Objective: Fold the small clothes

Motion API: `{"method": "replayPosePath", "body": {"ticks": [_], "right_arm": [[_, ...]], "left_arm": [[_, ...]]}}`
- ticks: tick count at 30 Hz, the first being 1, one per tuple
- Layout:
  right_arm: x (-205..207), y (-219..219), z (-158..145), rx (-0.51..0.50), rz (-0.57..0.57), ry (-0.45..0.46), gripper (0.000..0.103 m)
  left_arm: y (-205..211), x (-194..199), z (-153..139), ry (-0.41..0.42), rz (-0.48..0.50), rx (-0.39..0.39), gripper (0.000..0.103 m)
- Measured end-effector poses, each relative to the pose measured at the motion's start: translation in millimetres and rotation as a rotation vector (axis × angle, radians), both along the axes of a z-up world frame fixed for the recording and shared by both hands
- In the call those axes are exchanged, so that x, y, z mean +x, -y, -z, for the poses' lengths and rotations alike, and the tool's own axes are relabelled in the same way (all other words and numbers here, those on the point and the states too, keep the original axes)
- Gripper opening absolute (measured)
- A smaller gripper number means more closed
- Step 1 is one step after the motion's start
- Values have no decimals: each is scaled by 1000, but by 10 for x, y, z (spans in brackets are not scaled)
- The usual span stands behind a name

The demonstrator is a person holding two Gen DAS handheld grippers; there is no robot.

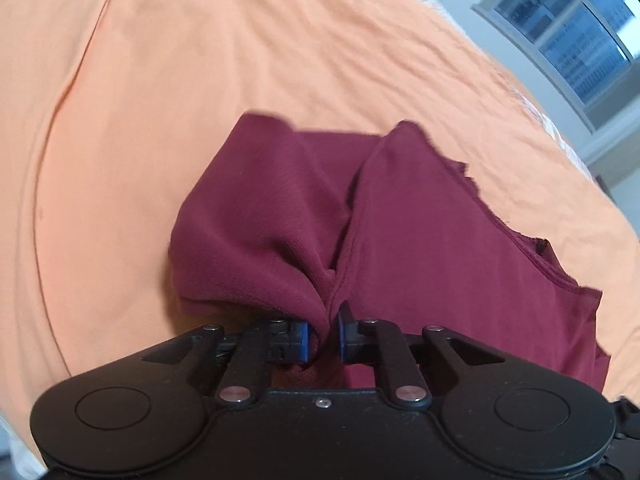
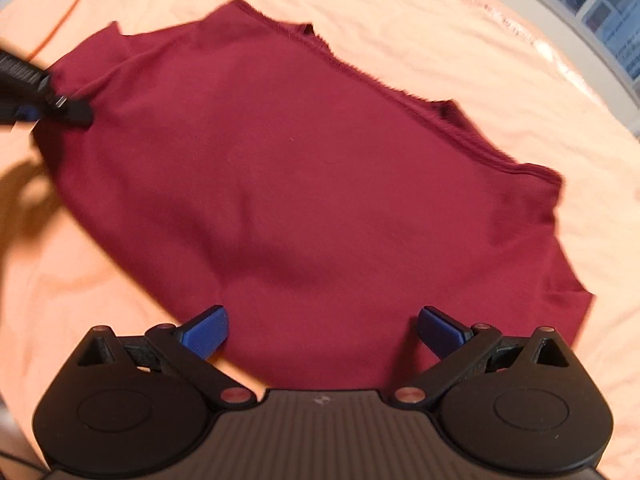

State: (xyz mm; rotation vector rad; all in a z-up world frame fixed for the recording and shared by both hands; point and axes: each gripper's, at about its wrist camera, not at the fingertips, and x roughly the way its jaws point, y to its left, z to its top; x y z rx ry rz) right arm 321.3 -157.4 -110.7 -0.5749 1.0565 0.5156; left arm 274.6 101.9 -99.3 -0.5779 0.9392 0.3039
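A small maroon garment (image 2: 304, 168) lies spread on an orange sheet (image 2: 460, 56), with a frayed raw edge along its far side. My left gripper (image 1: 323, 338) is shut on a pinched edge of the maroon garment (image 1: 420, 240), and the cloth bunches up into two folds in front of it. In the right wrist view the left gripper (image 2: 66, 110) shows at the garment's far left corner, gripping it. My right gripper (image 2: 322, 330) is open above the garment's near edge, its blue pads (image 2: 206, 334) wide apart with cloth beneath them.
The orange sheet (image 1: 180, 80) covers a soft surface all around the garment. A window (image 1: 568, 36) with a white frame is at the upper right. The left gripper's shadow (image 2: 24, 196) falls on the sheet at the left.
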Motion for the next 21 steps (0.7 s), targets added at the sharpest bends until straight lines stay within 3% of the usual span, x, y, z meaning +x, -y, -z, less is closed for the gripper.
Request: {"method": "replayPosePath", "body": {"ticks": [5, 7, 11, 14, 17, 21], "right_arm": [[-437, 566, -182, 24, -39, 77, 103], [-579, 823, -200, 24, -6, 84, 103], [-806, 1361, -160, 31, 116, 81, 103], [-921, 1748, -98, 28, 209, 69, 103], [-1024, 2054, -39, 9, 277, 57, 103], [-1158, 2344, -4, 10, 334, 40, 103]], "left_arm": [[522, 155, -437, 38, 169, 203, 12], [832, 240, -614, 58, 263, 303, 12], [1543, 417, -849, 127, 437, 409, 12], [2197, 536, -857, 155, 595, 447, 12], [2858, 573, -689, 153, 769, 458, 12], [3382, 523, -341, 61, 909, 426, 22]]}}
